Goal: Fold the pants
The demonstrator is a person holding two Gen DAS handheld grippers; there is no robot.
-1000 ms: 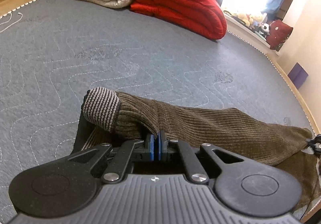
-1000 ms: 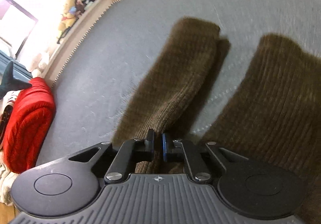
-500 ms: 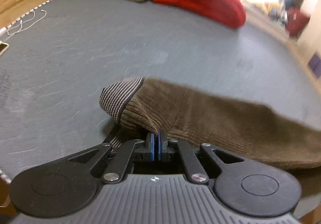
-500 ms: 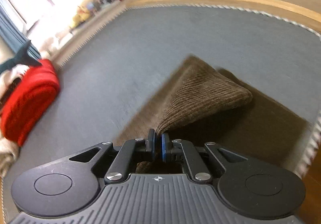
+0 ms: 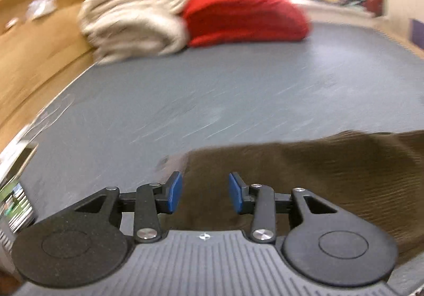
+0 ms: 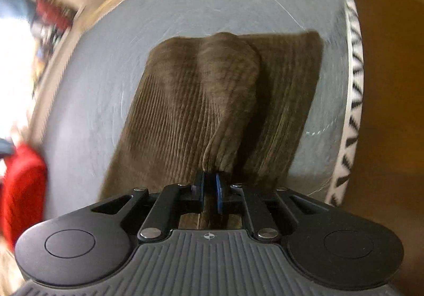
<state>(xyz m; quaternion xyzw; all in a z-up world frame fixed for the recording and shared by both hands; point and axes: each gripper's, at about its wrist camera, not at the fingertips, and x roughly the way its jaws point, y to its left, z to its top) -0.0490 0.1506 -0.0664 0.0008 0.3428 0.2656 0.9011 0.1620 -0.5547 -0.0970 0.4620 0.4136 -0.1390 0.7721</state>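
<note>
1. The left gripper (image 5: pixel 205 192) has its blue pads (image 5: pixel 175 192) spread, and nothing sits between them; its jaws have just been opening. Half a second ago they were pinching the corduroy next to the striped cuff, so that end of the pants (image 5: pixel 318 176) is now let go and lies below and beyond the open fingers.
2. The right gripper (image 6: pixel 210 187) has its fingers nearly together, pinching a ridge of the same brown fabric (image 6: pixel 228 99), which rises in a hump from the pads. Its jaws have eased slightly wider within the last half second, yet cloth is still caught between them.
3. Judgement: one leg now lies over the other, so the lengthwise fold looks laid down; the right side's release seems next, then a crosswise fold.
4. Relative to the pants, the grey mattress (image 5: pixel 238 97) stretches wide and bare on the far side, good room for smoothing or sliding.
5. In the right wrist view the mattress's stitched edge (image 6: pixel 352 99) runs just beside the pants on the right, with a wooden frame past it; little margin there.
6. Well beyond the pants, a cream blanket (image 5: pixel 132 20) and a red blanket (image 5: pixel 246 17) are stacked at the mattress's far end.
</note>
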